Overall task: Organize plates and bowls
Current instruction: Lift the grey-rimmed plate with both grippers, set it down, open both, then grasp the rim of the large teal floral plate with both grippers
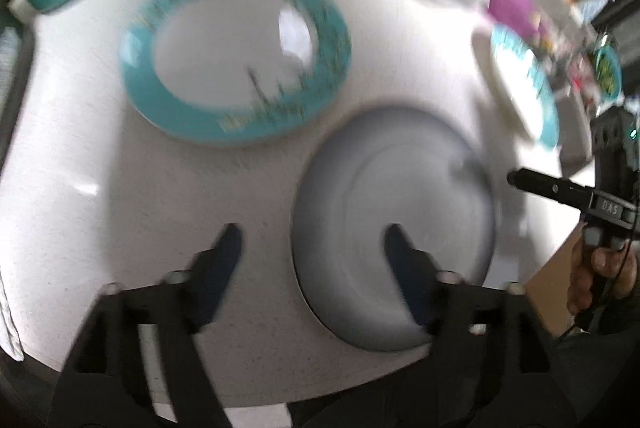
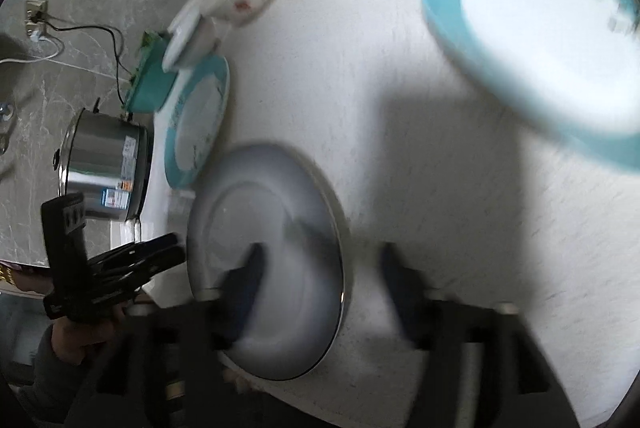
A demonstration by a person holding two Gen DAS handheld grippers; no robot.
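Lying flat on the white worktop [image 1: 100,147], a plain white plate [image 1: 394,228] sat beneath both grippers; left gripper [image 1: 312,240] and right gripper [image 2: 320,260] jaws stood released, a teal-rimmed plate [image 1: 236,55] beside it.

Home kitchen/dining spot: white table [image 1: 120,187] w/ plates & bowls, steel cooker pot [image 2: 106,167] beside it, marble-look wall w/ outlet [image 2: 36,9] & cords.
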